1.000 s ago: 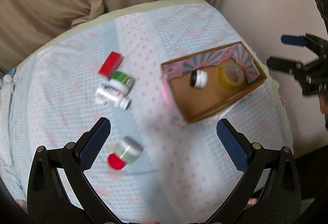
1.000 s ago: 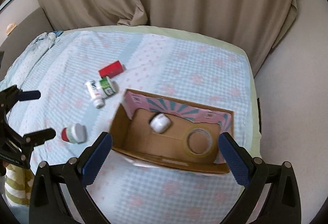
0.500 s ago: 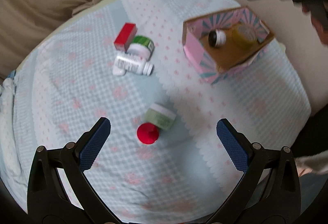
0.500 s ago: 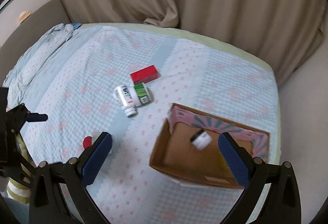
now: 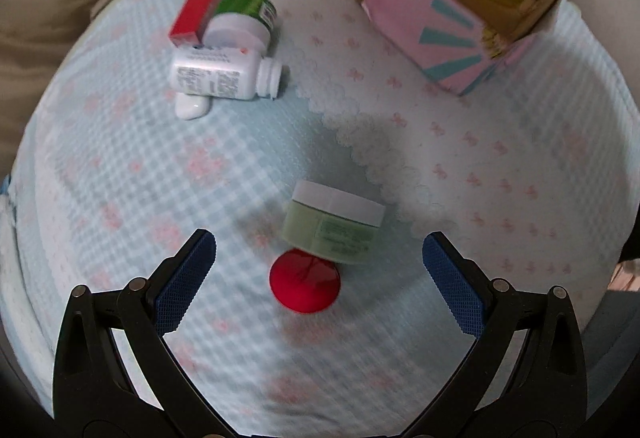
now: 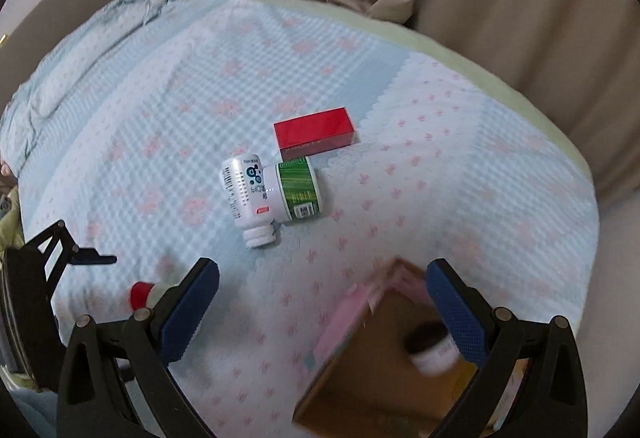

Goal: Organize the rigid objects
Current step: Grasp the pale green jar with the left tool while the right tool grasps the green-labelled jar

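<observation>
Both sets of jaws stand wide apart and empty. The left gripper [image 5: 319, 262] hovers over a pale green jar [image 5: 334, 224] lying by its red lid [image 5: 305, 282] on the bed [image 5: 120, 165]. The right gripper [image 6: 322, 292] hangs above the cardboard box [image 6: 360, 378]; a white bottle [image 6: 250, 197], green jar [image 6: 299, 189] and red box [image 6: 315, 131] touch together mid-bed.

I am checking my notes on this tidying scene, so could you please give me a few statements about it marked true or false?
1. The left tongs are open and hold nothing. True.
2. The pale green jar already sits inside the box. False: it lies on the bedspread, just ahead of the left tongs.
3. The white bottle stands upright. False: it lies on its side.
4. The red carton lies beside the green-labelled jar. True.
5. The right tongs grip the red carton. False: they are open and empty.
</observation>
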`<state>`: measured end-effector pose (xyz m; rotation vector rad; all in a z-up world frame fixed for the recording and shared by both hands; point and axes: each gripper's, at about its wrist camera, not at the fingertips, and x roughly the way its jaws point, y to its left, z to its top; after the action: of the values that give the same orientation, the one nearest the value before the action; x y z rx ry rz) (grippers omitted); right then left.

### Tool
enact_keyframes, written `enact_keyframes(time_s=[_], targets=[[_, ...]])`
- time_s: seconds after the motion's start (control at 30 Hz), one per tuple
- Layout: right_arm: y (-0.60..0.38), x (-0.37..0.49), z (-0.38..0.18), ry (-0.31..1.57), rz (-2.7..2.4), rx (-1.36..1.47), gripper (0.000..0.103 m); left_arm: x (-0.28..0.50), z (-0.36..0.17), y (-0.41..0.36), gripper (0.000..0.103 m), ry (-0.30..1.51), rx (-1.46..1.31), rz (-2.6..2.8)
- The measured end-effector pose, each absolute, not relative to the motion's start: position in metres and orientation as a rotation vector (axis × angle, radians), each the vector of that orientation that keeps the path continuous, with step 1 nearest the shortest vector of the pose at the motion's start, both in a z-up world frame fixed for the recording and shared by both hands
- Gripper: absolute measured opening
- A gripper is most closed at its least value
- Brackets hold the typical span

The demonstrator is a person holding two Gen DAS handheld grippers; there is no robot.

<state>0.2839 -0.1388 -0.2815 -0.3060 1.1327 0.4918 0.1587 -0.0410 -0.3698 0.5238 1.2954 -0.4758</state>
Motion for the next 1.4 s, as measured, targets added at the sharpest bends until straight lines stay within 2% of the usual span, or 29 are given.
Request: enact_keyframes(time_s=[0.33,0.4,0.6,0.77,1.03,1.1,1.17,1.2,1.4], targets=[[-0.091,0.345,-0.354,1.231,0.570,-0.378,0.103,0.178,-0.413,-0.044,0.103,1.366,0.541,-0.526],[-0.085,0.355,-0.367,1.256,0.583,-0.391,0.099,0.182,-0.418,-0.045,0.102,1.371,0.544,-0.535],[-0.073,0.370,-0.395,1.300,0.620,-0.433,0.097,0.189,-0.434,-0.050,0.093,1.404,0.531,-0.573],[-0.065,0.370,-0.406,1.302,0.649,-0.471,0.080,0.182,-0.446,-0.065,0.072,1.428,0.561,-0.614],[-0.053,0.380,-0.420,1.315,0.665,-0.483,0.073,0.180,-0.453,-0.077,0.072,1.417,0.565,-0.616],[-0.048,0.383,-0.426,1.333,0.664,-0.483,0.068,0.179,-0.452,-0.076,0.072,1.414,0.568,-0.619],[-0.045,0.386,-0.431,1.348,0.674,-0.463,0.056,0.182,-0.448,-0.072,0.071,1.411,0.569,-0.623],[-0.043,0.386,-0.433,1.361,0.682,-0.449,0.053,0.182,-0.448,-0.069,0.071,1.410,0.568,-0.624],[-0.041,0.384,-0.433,1.348,0.646,-0.429,0.053,0.182,-0.444,-0.062,0.071,1.405,0.548,-0.614]])
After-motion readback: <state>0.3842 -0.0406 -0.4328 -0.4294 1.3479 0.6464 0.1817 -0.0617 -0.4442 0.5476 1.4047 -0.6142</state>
